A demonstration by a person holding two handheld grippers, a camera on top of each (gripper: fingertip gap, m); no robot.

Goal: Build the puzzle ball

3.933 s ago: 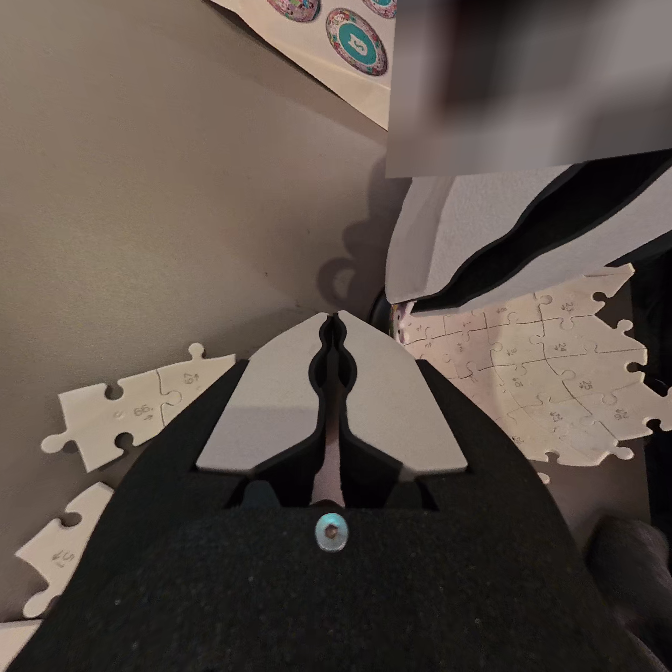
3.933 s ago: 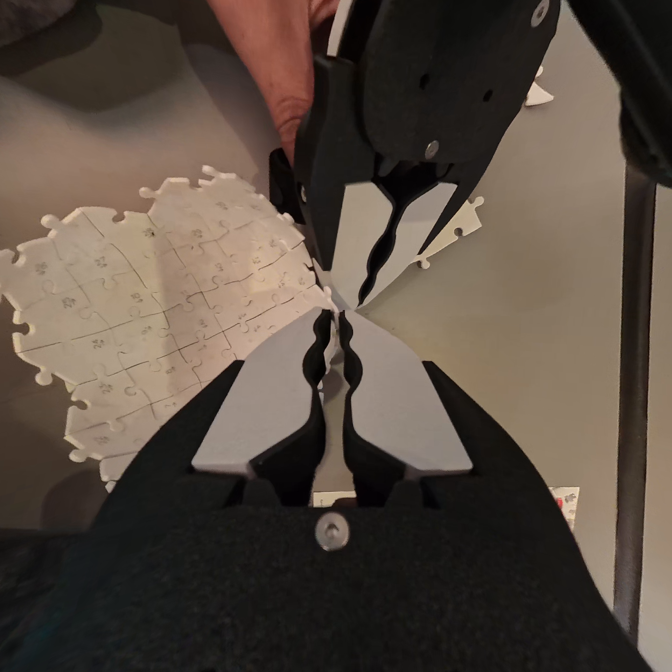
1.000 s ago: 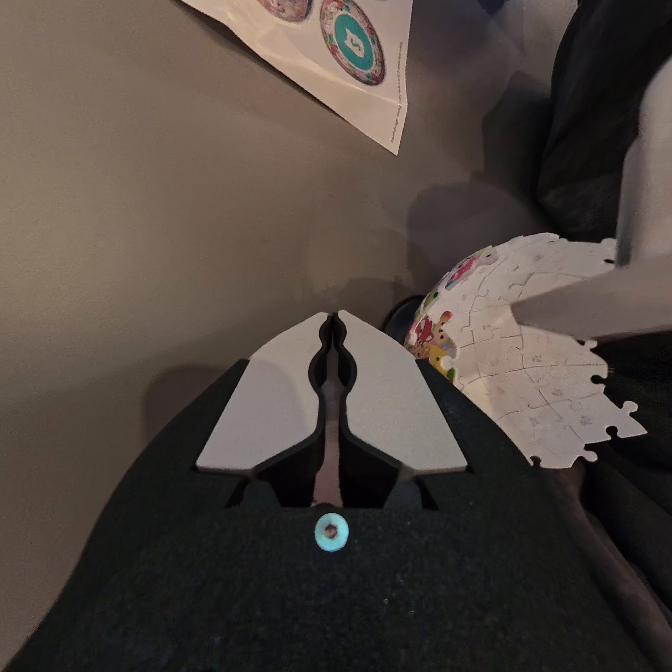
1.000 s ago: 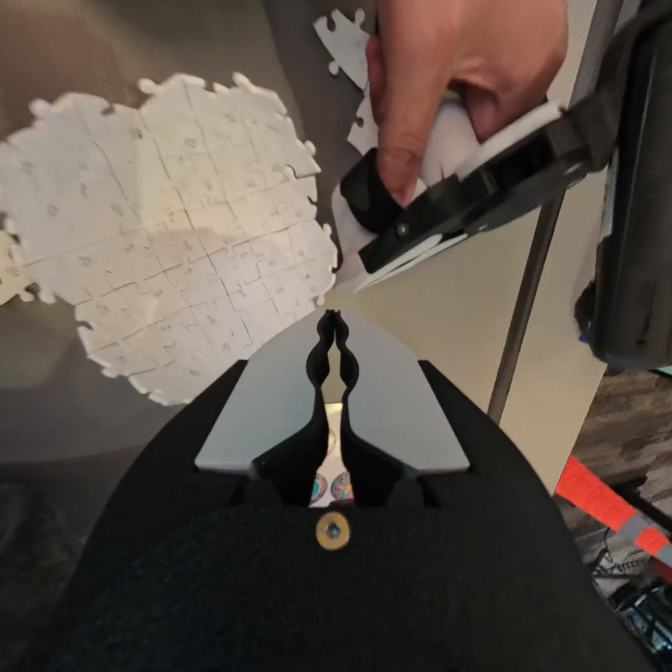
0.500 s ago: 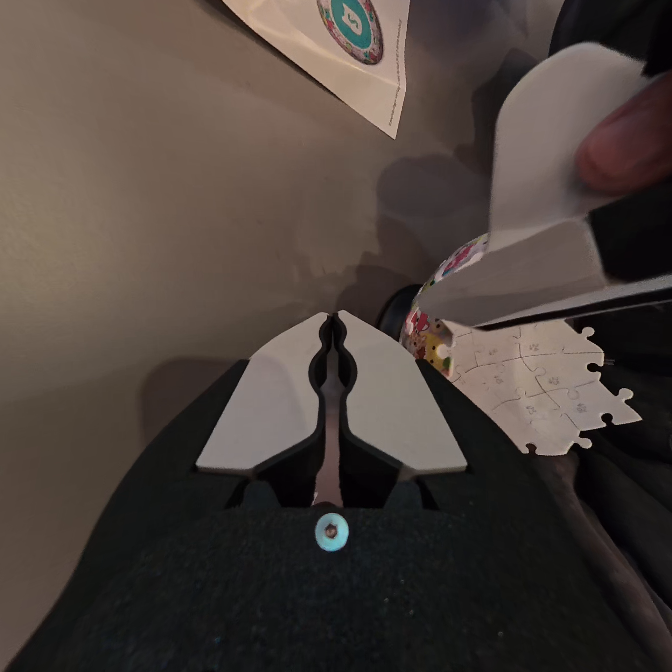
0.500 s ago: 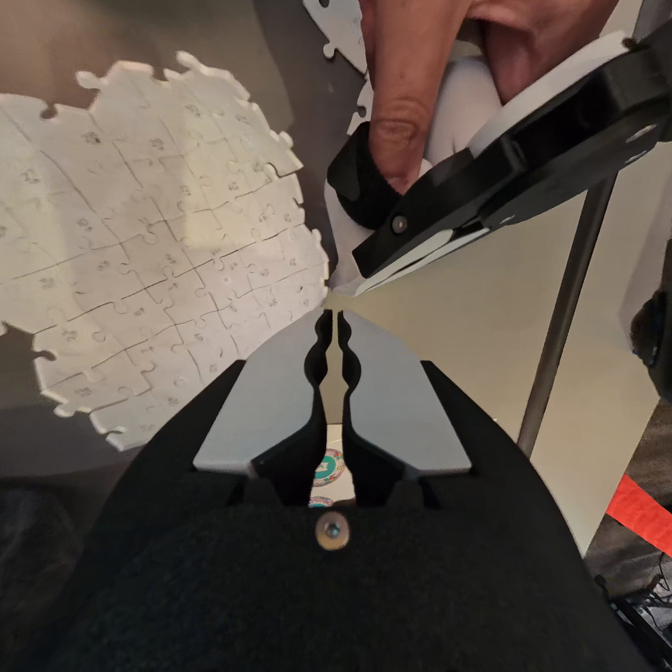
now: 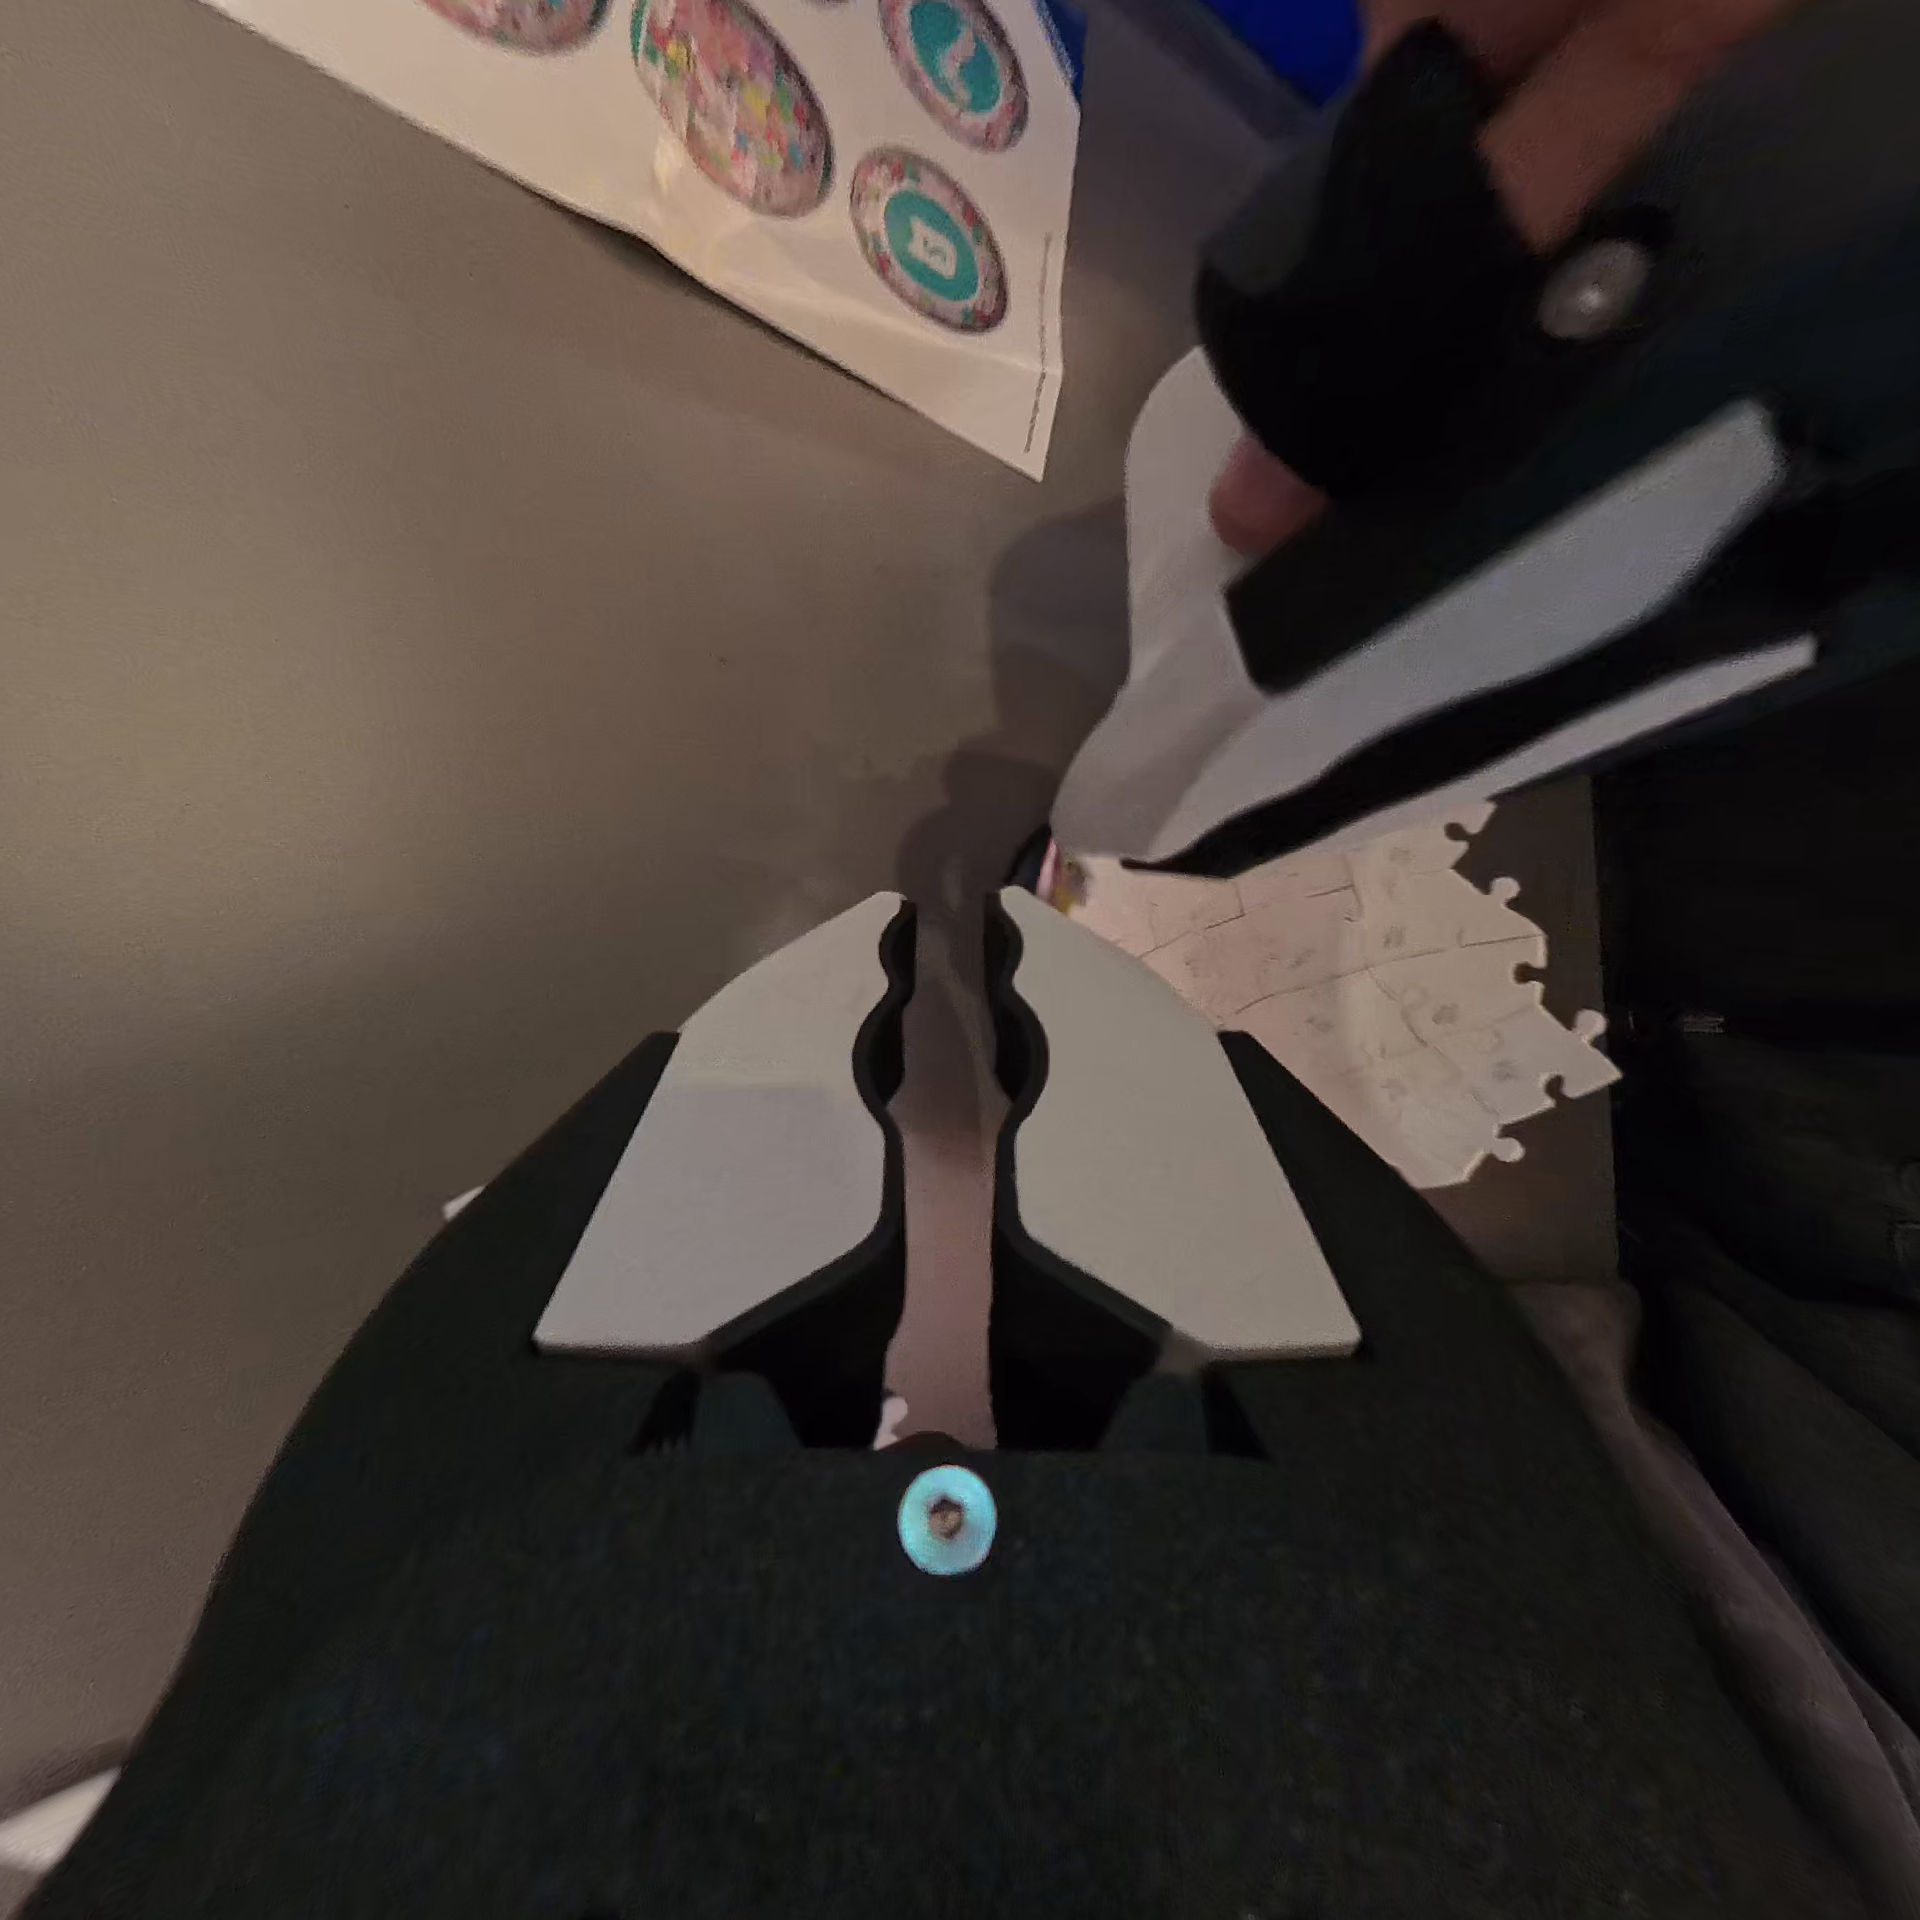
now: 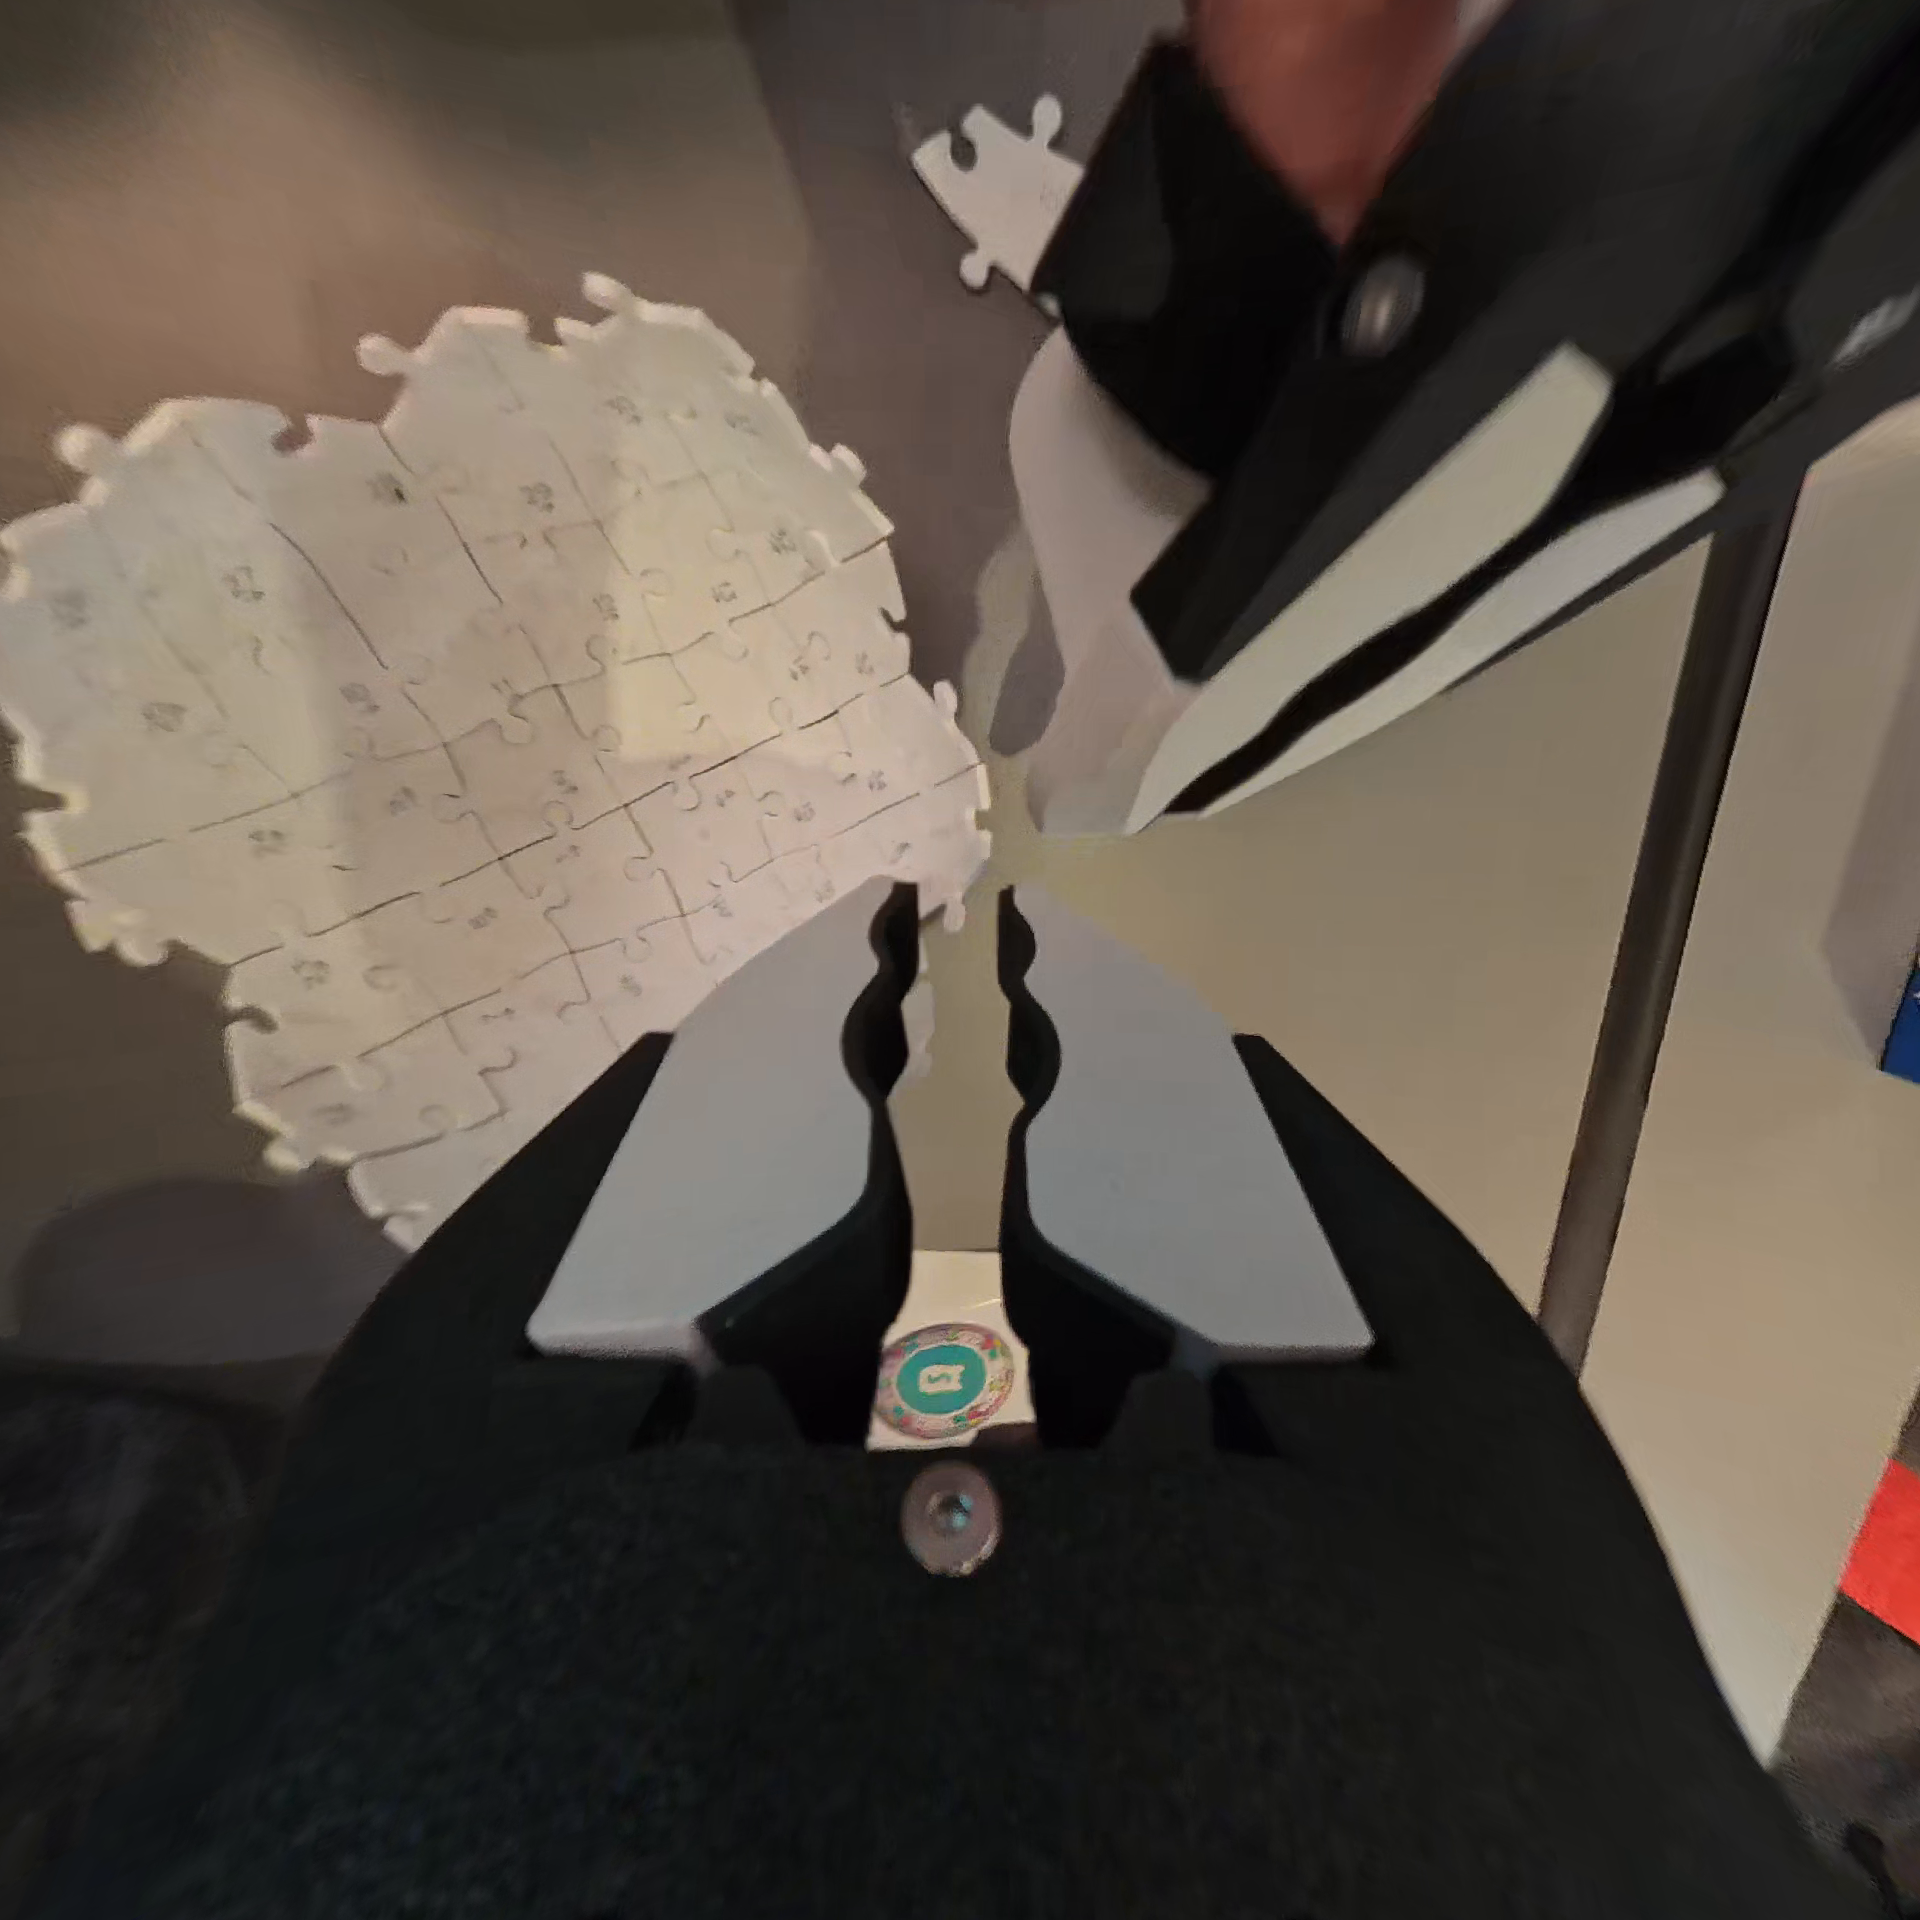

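Observation:
The partly built puzzle ball (image 8: 468, 748) is a curved shell of joined white pieces, shown from its numbered inner side. In the left wrist view the shell (image 7: 1382, 987) lies just right of my left gripper (image 7: 951, 904), which is slightly open with only table and shadow in the gap. My right gripper (image 8: 956, 899) is slightly open, with a tab of the shell's edge at its tips. Each gripper shows in the other's view: the right (image 7: 1132, 847) and the left (image 8: 1081, 821) meet tip to tip at the shell's rim.
A printed sheet with round coloured pictures (image 7: 831, 156) lies on the grey table (image 7: 364, 727), and also shows between my right fingers (image 8: 945, 1371). A loose white piece (image 8: 997, 177) lies beyond the shell. A dark metal post (image 8: 1662, 935) stands at the right. Both grippers' tips are close together, under 4 cm apart. The shell (image 7: 1382, 987) sits 11 cm or so from the ends of my right fingers. My right wrist view (image 8: 260, 766) looks at it from another angle.
Both grippers were shut half a second ago and now stand slightly open. The shell has shifted a little in the right wrist view, and the left wrist view has swung toward the sheet.

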